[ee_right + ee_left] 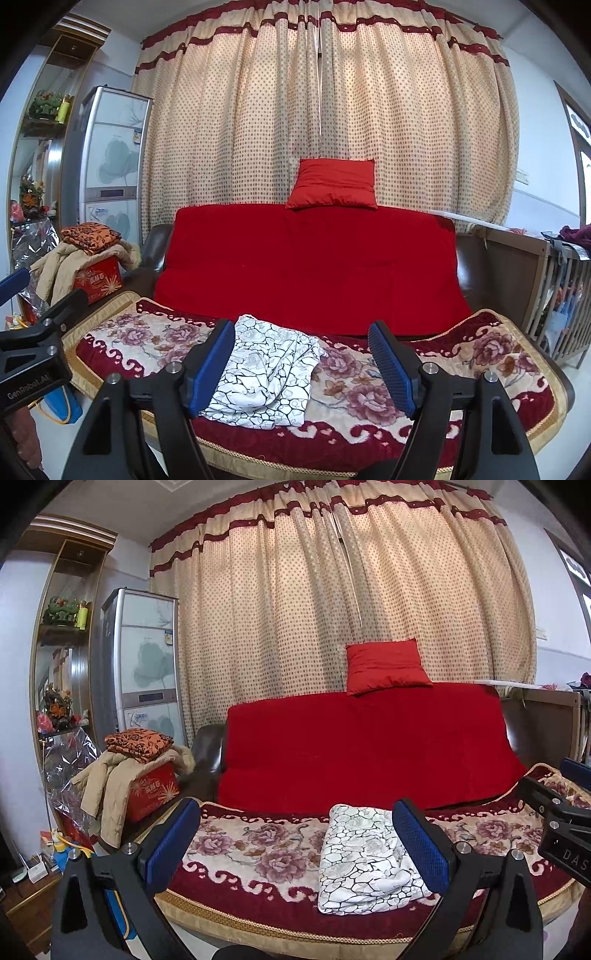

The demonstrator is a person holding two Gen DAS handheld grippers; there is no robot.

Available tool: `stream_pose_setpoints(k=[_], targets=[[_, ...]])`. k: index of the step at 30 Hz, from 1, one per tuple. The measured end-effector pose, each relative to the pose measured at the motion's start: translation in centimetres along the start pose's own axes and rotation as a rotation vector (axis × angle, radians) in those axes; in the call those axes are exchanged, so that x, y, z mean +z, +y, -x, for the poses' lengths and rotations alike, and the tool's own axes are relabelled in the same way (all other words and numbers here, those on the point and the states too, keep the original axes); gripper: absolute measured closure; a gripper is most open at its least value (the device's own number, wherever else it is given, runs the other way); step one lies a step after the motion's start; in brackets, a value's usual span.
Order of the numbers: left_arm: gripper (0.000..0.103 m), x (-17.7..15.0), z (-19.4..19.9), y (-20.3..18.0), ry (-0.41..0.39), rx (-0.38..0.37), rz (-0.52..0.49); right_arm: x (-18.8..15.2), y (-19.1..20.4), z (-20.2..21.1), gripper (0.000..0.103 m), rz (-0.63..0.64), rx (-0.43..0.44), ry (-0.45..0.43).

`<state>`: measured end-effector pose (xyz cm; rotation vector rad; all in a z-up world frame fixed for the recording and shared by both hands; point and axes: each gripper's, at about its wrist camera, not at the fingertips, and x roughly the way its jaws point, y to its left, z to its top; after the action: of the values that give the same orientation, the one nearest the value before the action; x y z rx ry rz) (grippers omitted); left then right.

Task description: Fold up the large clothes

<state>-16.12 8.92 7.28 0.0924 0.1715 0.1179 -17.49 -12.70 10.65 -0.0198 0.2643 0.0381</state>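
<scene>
Hovering wide-jawed and empty, the left gripper (295, 840) and right gripper (301, 363) face the white crackle-print garment (266, 380), already bundled on the floral blanket (480, 354). Folding looks nearly finished; next likely tidying its loose far edge.

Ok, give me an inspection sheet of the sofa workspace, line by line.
Surface: floral blanket spread over the sofa seat.
Job's things: white crackle-print garment lying partly folded on the blanket.
Clutter: beige coat draped over a red box; orange patterned cloth on top.
Grippers: left gripper and right gripper both open, holding nothing.
Cables: nothing seen.
Surroundings: red sofa cover, red cushion, dotted curtains, fridge.
</scene>
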Motion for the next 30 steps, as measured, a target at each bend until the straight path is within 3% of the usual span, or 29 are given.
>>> stream_pose_setpoints(k=[30], targets=[[0.000, -1.3, -1.9, 1.4, 0.067, 0.010, 0.020, -0.8, 1.1, -1.1, 0.025, 0.024, 0.012, 0.062]])
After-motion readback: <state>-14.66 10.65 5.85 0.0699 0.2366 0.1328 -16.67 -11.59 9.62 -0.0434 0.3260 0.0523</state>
